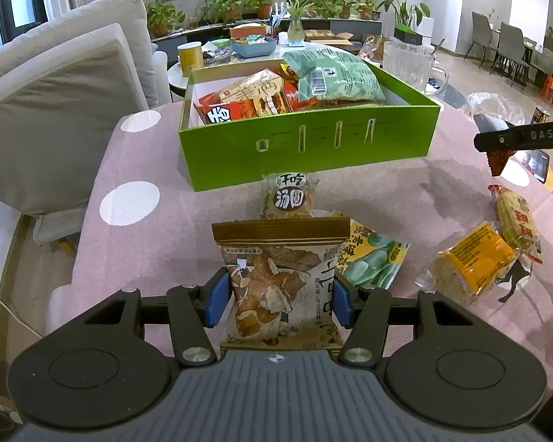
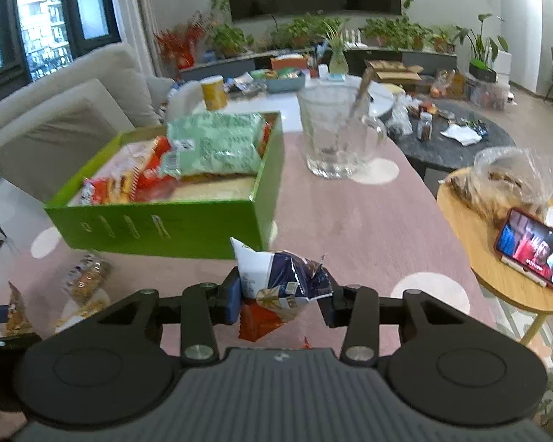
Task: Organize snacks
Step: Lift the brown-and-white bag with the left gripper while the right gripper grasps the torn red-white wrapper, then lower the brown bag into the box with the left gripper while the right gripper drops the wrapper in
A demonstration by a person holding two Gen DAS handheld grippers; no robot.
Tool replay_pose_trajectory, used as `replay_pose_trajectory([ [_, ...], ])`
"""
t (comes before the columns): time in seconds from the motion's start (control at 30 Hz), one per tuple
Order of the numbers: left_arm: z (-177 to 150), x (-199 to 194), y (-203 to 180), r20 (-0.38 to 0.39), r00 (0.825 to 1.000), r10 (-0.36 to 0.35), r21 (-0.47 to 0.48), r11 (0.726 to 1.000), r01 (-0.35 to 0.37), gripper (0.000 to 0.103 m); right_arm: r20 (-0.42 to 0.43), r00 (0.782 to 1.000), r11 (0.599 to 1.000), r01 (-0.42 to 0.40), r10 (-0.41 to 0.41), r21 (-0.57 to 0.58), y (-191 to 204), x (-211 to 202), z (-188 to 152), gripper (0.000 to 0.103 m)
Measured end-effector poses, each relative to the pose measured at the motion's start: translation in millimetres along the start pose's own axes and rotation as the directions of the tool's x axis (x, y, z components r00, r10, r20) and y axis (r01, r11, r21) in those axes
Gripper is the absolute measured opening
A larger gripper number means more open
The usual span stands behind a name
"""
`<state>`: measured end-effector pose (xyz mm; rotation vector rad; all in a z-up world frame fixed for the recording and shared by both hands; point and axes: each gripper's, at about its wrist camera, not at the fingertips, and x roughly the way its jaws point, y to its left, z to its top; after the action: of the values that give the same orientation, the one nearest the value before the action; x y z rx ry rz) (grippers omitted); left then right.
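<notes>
The left gripper (image 1: 279, 296) has its blue pads pressed against both sides of a brown-topped snack packet printed with fried pieces (image 1: 282, 280), held upright above the pink, white-dotted tablecloth (image 1: 136, 258). The right gripper (image 2: 282, 300) is clamped on a crumpled blue-and-white snack bag (image 2: 284, 280) with an orange wrapper beneath. Ahead sits the green cardboard box (image 1: 306, 147), already heaped with packets; a round rice-cake packet (image 1: 289, 195) lies just before its front wall, a green-leaf pouch (image 1: 372, 258) nearer. A clear glass mug (image 2: 335, 136) stands beside the box.
</notes>
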<state>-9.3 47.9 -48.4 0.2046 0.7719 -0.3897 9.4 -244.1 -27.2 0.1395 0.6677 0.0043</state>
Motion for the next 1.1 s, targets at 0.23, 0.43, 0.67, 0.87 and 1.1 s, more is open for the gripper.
replay_pose_trajectory([
  [0.23, 5.2, -5.8, -3.1, 0.021, 1.0, -0.006, 0.012, 1.0, 0.005, 0.052, 0.039, 0.999, 0.999, -0.034, 0.034, -0.021, 7.2, -8.6, 6.4, 0.077],
  [0.43, 16.2, -7.8, -6.7, 0.045, 0.999, -0.008, 0.037, 0.999, 0.006, 0.052, 0.051, 0.997, 0.997, -0.062, 0.064, -0.033, 13.9, -8.4, 14.0, 0.077],
  [0.67, 35.6, -6.1, -11.7, 0.079, 0.997, -0.011, 0.059, 0.998, 0.006, 0.052, 0.069, 0.993, 0.994, -0.092, 0.096, -0.064, 27.2, -7.5, 23.0, 0.077],
  [0.87, 55.9, -2.6, -12.8, 0.114, 0.993, -0.018, 0.065, 0.998, 0.01, 0.052, 0.081, 0.989, 0.99, -0.113, 0.12, -0.083, 37.4, -4.4, 32.0, 0.077],
  [1.1, 82.3, 6.9, -11.6, 0.158, 0.987, -0.018, 0.048, 0.999, 0.011, 0.052, 0.084, 0.987, 0.987, -0.125, 0.133, -0.1, 44.5, 3.7, 42.4, 0.077],
])
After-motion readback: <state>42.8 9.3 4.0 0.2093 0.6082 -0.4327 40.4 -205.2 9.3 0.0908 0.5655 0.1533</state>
